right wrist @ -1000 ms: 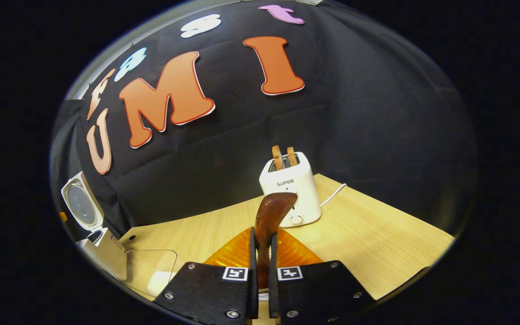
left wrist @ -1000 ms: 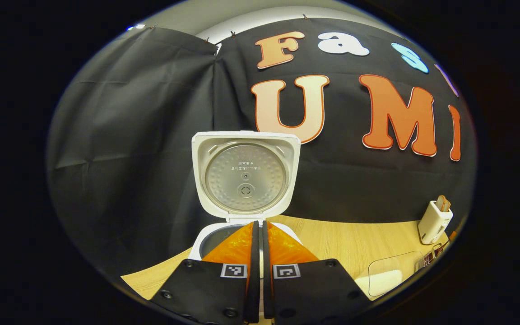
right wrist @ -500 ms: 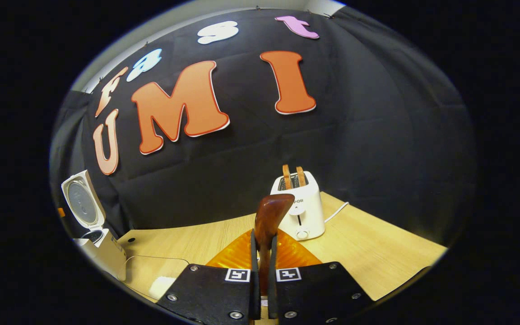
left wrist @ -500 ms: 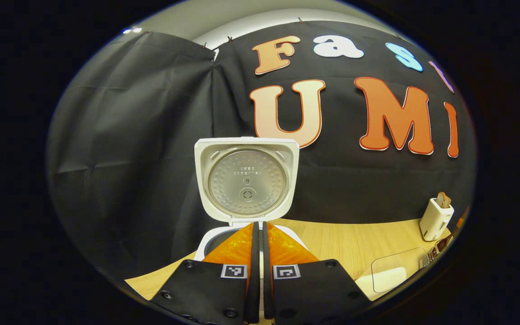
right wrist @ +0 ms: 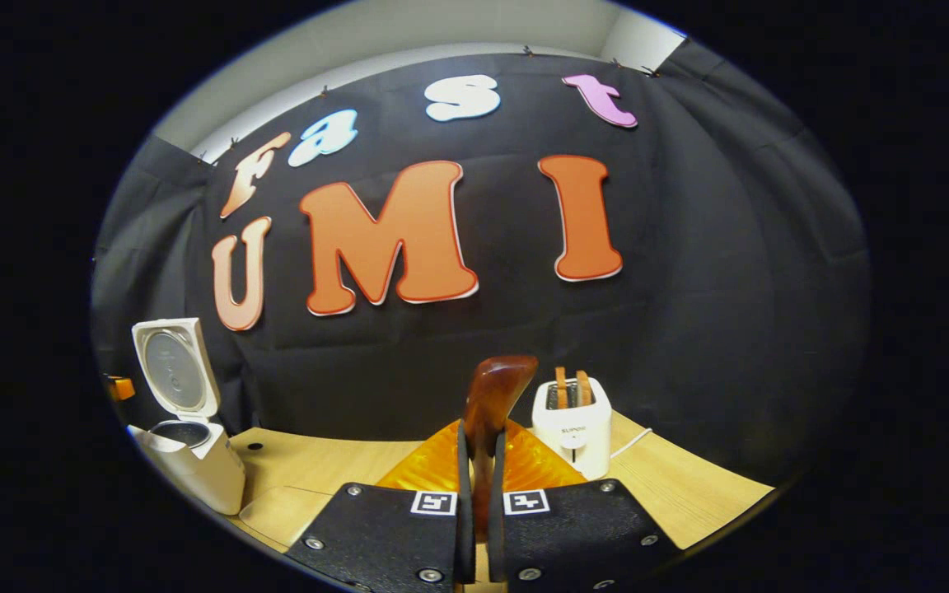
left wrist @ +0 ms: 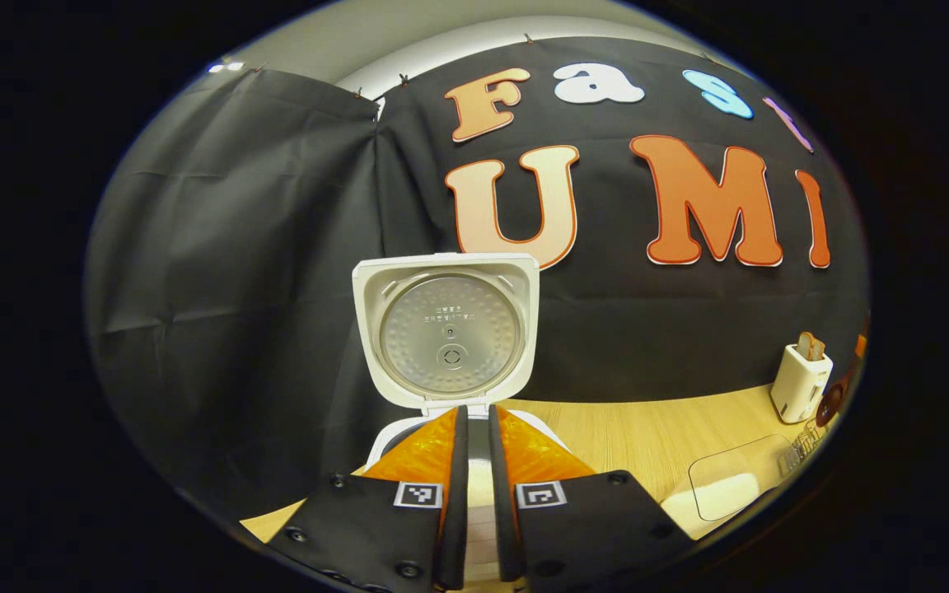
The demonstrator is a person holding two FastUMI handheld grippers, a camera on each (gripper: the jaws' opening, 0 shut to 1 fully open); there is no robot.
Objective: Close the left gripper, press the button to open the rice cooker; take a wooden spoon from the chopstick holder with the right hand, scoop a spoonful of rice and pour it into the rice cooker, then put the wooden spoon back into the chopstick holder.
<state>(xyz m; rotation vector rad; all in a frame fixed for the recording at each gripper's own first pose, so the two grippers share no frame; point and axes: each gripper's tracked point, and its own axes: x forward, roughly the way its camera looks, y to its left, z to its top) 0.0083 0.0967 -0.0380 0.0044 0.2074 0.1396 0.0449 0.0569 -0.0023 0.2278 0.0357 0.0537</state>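
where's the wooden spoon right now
In the right gripper view the wooden spoon stands upright, clamped between the right gripper fingers, its bowl raised in front of the toaster.

Right gripper (right wrist: 475,461): at the bottom centre, fingers closed on the handle of the spoon (right wrist: 493,394), one on each side.
Spoon: dark brown wood, standing up between the fingers, bowl uppermost and leaning slightly right.
Toaster (right wrist: 572,427): white, on the table (right wrist: 689,487) just right of the spoon, two brown slices upright in its slots; a white cord runs from it to the right.
Cooker (right wrist: 190,461): white, at far left on the table, lid (right wrist: 174,366) raised upright, inner pot rim visible.
Tray (right wrist: 281,512): clear, low, on the table between the cooker and the gripper.
Table: light wood, set against a black cloth wall.
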